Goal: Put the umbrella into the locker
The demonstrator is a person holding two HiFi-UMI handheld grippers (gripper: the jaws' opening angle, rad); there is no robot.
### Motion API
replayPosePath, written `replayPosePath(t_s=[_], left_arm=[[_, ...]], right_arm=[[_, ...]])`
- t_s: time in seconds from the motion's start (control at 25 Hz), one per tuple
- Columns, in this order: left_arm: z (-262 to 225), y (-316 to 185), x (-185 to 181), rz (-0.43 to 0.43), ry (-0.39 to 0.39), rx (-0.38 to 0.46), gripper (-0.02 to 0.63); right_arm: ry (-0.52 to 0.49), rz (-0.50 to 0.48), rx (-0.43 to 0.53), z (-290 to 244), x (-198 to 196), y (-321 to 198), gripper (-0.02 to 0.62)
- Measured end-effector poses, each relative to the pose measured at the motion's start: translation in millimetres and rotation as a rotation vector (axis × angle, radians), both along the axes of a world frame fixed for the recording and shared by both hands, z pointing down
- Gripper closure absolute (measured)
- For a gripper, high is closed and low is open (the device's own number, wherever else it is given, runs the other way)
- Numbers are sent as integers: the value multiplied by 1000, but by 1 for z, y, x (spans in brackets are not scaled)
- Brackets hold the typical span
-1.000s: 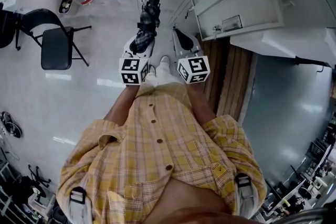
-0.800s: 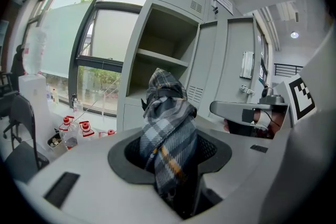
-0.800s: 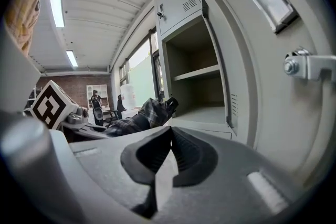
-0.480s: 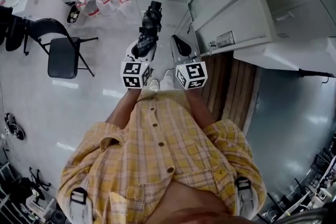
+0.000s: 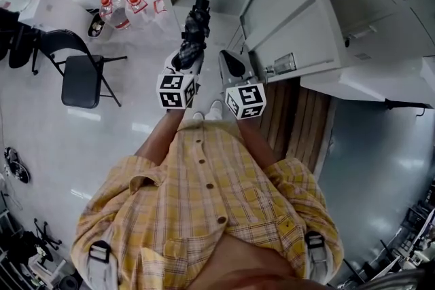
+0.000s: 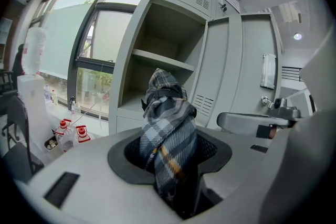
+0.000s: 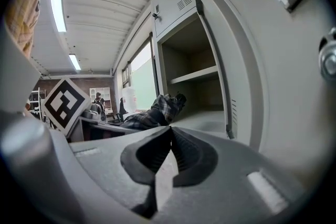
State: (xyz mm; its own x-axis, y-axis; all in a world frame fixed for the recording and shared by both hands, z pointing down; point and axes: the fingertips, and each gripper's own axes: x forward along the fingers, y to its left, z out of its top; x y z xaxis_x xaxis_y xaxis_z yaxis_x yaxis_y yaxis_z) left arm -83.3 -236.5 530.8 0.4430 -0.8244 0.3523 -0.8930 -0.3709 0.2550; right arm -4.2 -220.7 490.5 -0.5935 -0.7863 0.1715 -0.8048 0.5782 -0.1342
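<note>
Plaid fabric umbrella (image 6: 169, 134), folded, is sitting clamped in the left tongs (image 6: 170, 165); pads are biting its near end and the far end is sticking out forward toward the locker (image 6: 157, 34); can't tell which end is the handle. Right tongs (image 7: 167, 152) are sitting clenched on nothing, just beside the left. Locker door (image 5: 292, 17) is standing open on the right; the open compartment, with one shelf (image 6: 160, 59), is facing the tongs. Umbrella is hanging outside the opening, not yet past the frame. Reading this as the carry-in step: grasp done, insertion not done. Next move is calling for:
- pushing the left tongs forward into the bay under the shelf;
- keeping the far end clear of the shelf edge and door edge;
- lowering until the umbrella is resting on the compartment floor, then releasing.

Right tongs are needing nothing beyond staying clear of the door.
</note>
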Motion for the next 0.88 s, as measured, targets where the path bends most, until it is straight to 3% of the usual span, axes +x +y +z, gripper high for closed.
replayPosePath(t_s=[0.88], left_arm=[[-6,-92,11,-18,-6,21,422]], right_arm=[[14,-33,8,2,-5,-22,597]])
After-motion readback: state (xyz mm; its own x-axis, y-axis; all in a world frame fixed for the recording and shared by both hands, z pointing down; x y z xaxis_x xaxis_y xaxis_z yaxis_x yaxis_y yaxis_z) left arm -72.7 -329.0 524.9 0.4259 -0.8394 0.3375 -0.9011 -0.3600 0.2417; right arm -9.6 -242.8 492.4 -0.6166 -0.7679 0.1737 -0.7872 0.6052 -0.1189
